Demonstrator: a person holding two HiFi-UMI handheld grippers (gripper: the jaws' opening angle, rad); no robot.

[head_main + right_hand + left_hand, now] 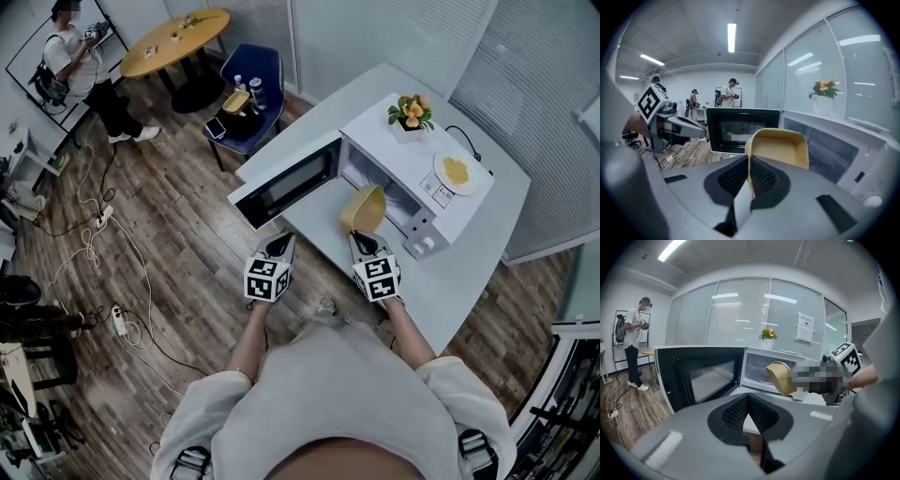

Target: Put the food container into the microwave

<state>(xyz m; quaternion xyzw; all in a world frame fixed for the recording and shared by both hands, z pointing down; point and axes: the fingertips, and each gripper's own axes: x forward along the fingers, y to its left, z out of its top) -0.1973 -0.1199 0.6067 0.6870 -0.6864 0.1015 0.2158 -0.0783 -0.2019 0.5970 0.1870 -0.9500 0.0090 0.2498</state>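
Just one container [364, 208], one microwave [386, 150], possibly touching

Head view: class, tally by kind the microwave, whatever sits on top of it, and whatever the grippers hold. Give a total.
Microwave: 1
Flower pot: 1
Plate: 1
Food container, in the right gripper: 1
Total: 4
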